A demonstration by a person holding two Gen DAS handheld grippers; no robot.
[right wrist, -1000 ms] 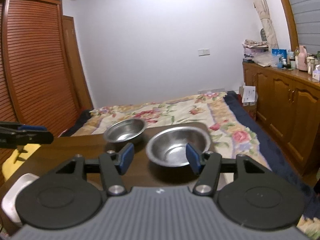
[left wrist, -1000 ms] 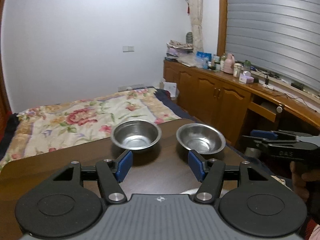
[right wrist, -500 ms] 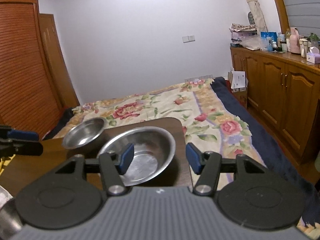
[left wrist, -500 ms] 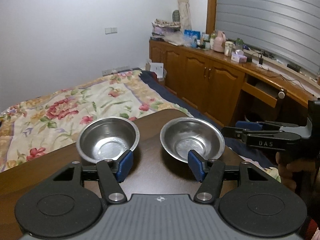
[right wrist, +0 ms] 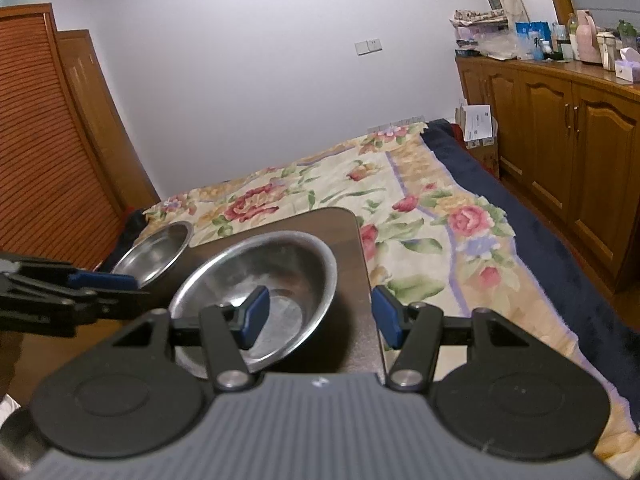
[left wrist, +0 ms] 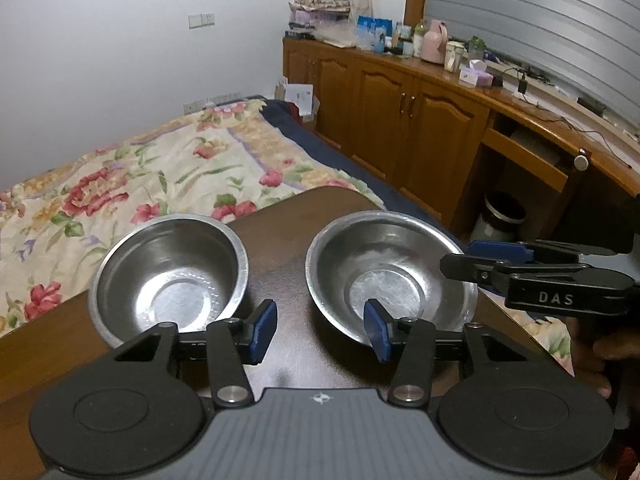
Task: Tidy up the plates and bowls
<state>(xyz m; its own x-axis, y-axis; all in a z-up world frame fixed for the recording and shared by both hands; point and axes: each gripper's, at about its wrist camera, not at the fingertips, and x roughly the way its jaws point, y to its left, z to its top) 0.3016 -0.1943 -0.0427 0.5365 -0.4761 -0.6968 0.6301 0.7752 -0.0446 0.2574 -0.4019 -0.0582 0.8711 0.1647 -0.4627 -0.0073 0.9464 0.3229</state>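
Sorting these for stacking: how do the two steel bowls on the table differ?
The left bowl looks deeper with steeper walls; the right bowl looks wider and shallower. The left bowl sits clear of both grippers; the right gripper straddles the right bowl's rim. Both are empty, upright, shiny steel.

- "DAS" in pale capitals, on side of right gripper (left wrist: 500, 258) body, left wrist view.
- Small star-shaped emblem, no letters, on grey housing (left wrist: 320, 436) between finger mounts; same mark on housing in right wrist view.
- Printed sheet (right wrist: 478, 122) leaning by cabinet: print too small to read.
- Blue boxes (left wrist: 374, 28) on counter: lettering blurred, unreadable.
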